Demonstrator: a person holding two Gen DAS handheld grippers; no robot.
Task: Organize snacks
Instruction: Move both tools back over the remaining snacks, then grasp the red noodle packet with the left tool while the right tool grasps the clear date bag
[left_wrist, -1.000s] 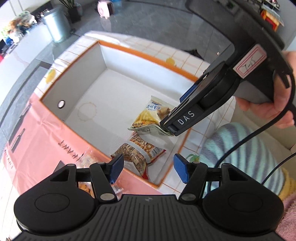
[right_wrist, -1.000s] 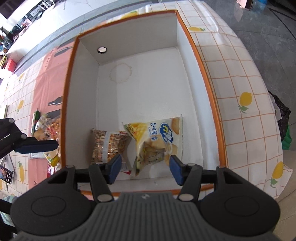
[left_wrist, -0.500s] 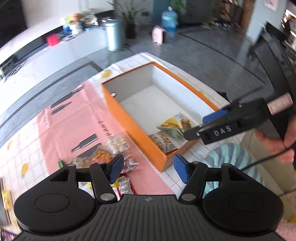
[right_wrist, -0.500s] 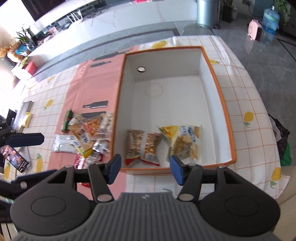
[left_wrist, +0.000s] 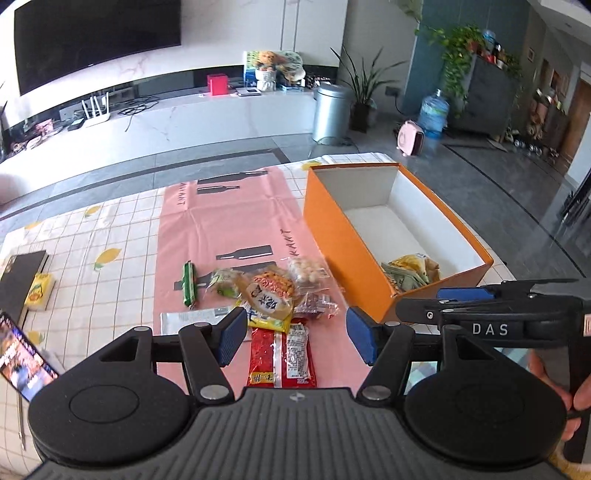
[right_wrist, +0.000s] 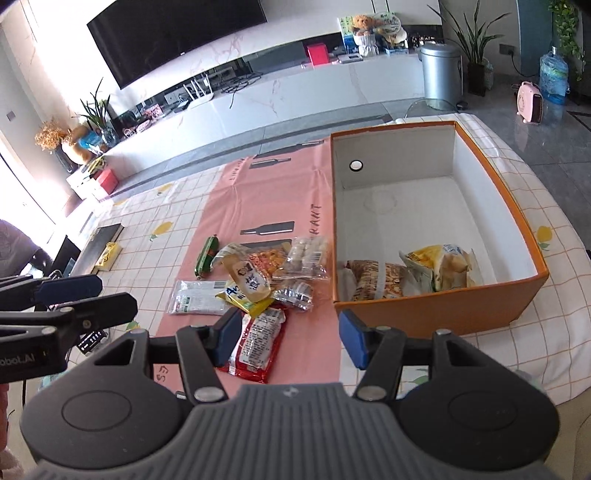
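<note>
An orange box (right_wrist: 436, 314) (left_wrist: 343, 236) with a white inside stands on the right of the table. Two snack bags lie at its near end: a brown one (right_wrist: 375, 280) and a yellow one (right_wrist: 439, 266) (left_wrist: 410, 271). A pile of loose snacks (right_wrist: 258, 280) (left_wrist: 269, 295) lies on the pink mat left of the box, with a red packet (right_wrist: 258, 341) (left_wrist: 282, 354) nearest me and a green stick (right_wrist: 207, 256) (left_wrist: 189, 284) at its left. My left gripper (left_wrist: 295, 339) hangs open above the red packet, nothing in it. My right gripper (right_wrist: 286, 339) is open too, above the mat between the pile and the box.
A pink mat (right_wrist: 273, 199) covers the middle of a checked tablecloth (right_wrist: 147, 258). A dark book with a yellow pad (left_wrist: 22, 284) lies at the left, and a phone (left_wrist: 22, 358) near the front left edge. The table's right edge runs just beyond the box.
Both grippers have pulled back and up from over the box toward the near edge. The views now take in the whole table and room. Both bags stay in the box.
</note>
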